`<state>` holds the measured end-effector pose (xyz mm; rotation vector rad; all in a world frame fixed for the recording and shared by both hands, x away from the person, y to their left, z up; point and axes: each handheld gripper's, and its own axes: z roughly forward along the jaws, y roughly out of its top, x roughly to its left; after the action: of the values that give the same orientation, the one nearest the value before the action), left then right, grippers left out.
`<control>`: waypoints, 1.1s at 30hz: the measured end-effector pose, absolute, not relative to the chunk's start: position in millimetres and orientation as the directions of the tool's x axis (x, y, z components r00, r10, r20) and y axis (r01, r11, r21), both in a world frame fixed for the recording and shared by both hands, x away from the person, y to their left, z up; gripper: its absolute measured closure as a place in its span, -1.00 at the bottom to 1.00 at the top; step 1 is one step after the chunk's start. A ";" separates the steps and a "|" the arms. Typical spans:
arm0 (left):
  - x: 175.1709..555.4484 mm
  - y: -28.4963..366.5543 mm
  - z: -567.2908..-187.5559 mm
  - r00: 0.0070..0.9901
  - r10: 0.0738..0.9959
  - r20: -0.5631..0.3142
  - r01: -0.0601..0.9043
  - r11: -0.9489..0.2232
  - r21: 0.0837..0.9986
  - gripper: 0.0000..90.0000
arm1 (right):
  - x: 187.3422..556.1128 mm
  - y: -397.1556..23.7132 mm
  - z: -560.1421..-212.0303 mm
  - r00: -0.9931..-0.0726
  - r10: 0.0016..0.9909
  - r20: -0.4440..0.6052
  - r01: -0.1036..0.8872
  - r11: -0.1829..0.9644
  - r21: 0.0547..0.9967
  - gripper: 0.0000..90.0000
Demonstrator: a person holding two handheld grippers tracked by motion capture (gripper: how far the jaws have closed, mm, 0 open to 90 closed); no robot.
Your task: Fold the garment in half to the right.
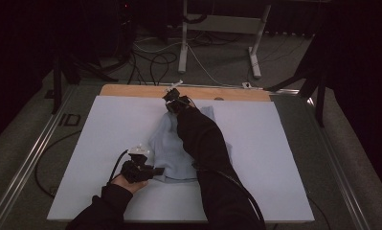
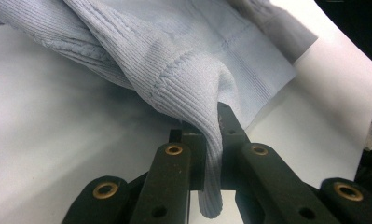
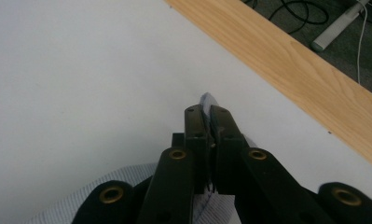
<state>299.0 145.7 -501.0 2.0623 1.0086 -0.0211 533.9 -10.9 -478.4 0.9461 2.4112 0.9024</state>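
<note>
White tabletop (image 1: pixel 107 143), pale-blue knit garment (image 1: pixel 172 153)

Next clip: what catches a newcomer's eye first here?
A pale blue ribbed knit garment lies crumpled mid-table on the white sheet. The left tool is clamped on a ribbed fold at its near edge. The right tool pinches a far corner, close to the wooden table edge.

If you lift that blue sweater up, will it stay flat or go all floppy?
Probably floppy: the sweater already bunches and droops where the left gripper pinches its ribbed edge. It likely won't slip, since the knit looks grippy. It seems light, as the right gripper holds a corner by a thin pinch.
</note>
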 end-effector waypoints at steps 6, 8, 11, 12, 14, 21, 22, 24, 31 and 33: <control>297.5 143.3 -491.5 0.691 0.644 -0.329 0.645 -0.342 0.683 0.91 | 531.1 -20.8 -462.6 -0.690 0.713 -0.127 0.436 0.549 0.713 0.94; 297.2 141.5 -489.5 0.692 0.643 -0.329 0.643 -0.342 0.685 0.91 | 530.0 -24.7 -457.7 -0.685 0.717 -0.129 0.434 0.544 0.718 0.94; 297.0 136.7 -487.0 0.703 0.634 -0.322 0.634 -0.354 0.687 0.91 | 528.6 -30.8 -451.6 -0.682 0.721 -0.123 0.432 0.533 0.728 0.94; 296.9 134.8 -486.2 0.705 0.631 -0.323 0.632 -0.354 0.689 0.91 | 528.0 -31.2 -450.8 -0.680 0.724 -0.116 0.436 0.527 0.730 0.94; 297.4 132.1 -484.0 0.713 0.625 -0.316 0.625 -0.364 0.691 0.91 | 527.3 -34.4 -448.1 -0.681 0.723 -0.119 0.430 0.526 0.734 0.94; 296.9 116.8 -473.4 0.741 0.603 -0.294 0.598 -0.394 0.697 0.91 | 522.4 -48.2 -438.4 -0.676 0.728 -0.115 0.424 0.512 0.748 0.94; 296.4 113.1 -471.9 0.744 0.600 -0.294 0.596 -0.396 0.699 0.91 | 521.5 -50.5 -437.1 -0.674 0.730 -0.111 0.425 0.507 0.750 0.94; 296.1 108.6 -469.6 0.756 0.591 -0.283 0.584 -0.413 0.699 0.91 | 519.8 -56.5 -434.2 -0.671 0.733 -0.113 0.421 0.502 0.755 0.94; 295.7 90.8 -460.8 0.779 0.570 -0.261 0.558 -0.441 0.703 0.91 | 516.8 -79.4 -426.2 -0.657 0.748 -0.098 0.423 0.473 0.773 0.94; 296.1 85.3 -459.0 0.786 0.563 -0.255 0.551 -0.451 0.702 0.91 | 515.5 -85.5 -425.2 -0.653 0.752 -0.095 0.423 0.466 0.777 0.94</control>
<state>296.1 85.3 -459.0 2.1455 0.8240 0.0188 515.5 -85.5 -425.2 0.9824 2.2912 1.0392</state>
